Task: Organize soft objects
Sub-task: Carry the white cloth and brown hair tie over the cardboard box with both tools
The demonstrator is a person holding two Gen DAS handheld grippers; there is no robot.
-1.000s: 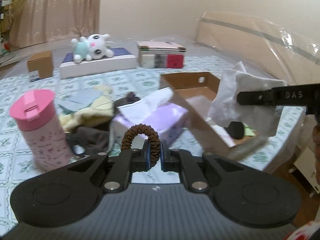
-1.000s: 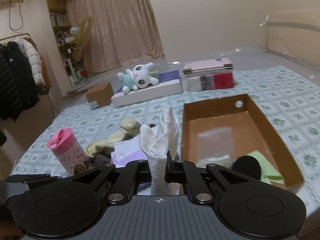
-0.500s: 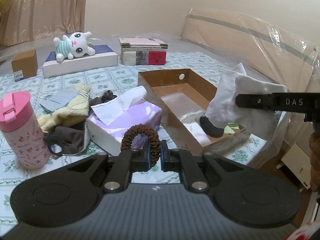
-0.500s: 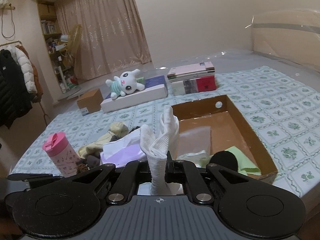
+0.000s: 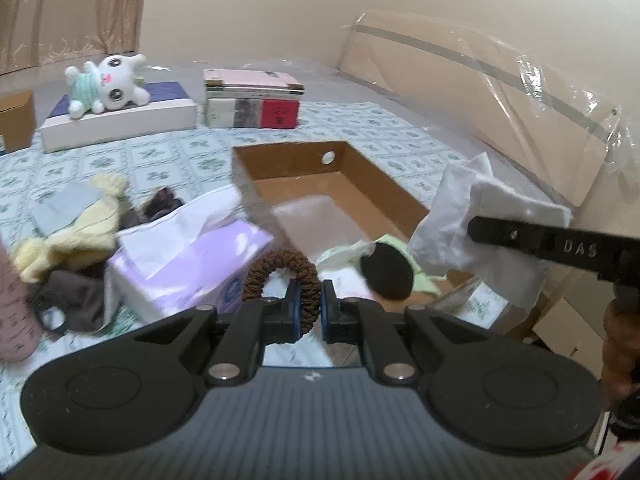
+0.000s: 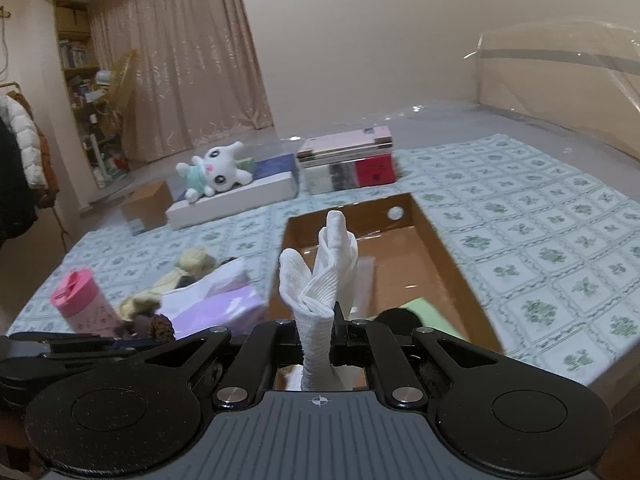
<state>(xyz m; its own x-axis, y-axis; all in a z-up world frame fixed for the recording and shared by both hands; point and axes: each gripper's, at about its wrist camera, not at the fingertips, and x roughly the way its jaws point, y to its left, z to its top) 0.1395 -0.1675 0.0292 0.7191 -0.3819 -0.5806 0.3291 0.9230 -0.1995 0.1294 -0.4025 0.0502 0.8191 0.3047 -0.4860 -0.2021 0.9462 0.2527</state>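
Brown scrunchie (image 5: 280, 276) pinched in left jaws; right jaws clamp white sock (image 6: 320, 280).

Light: we see warm, dim indoor light, even across both views, its source out of frame.
Glare: we find pale streaks on the plastic wrap (image 5: 532, 80).
Shadows: soft, faint.
Blur: we note smearing on the cardboard box (image 6: 452, 264) edges and tissue box (image 5: 192, 256).
Distortion: fisheye bending, dark corners.

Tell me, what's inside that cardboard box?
In the box: a black round pad, a green cloth and something white. The held white cloth hides the near corner.
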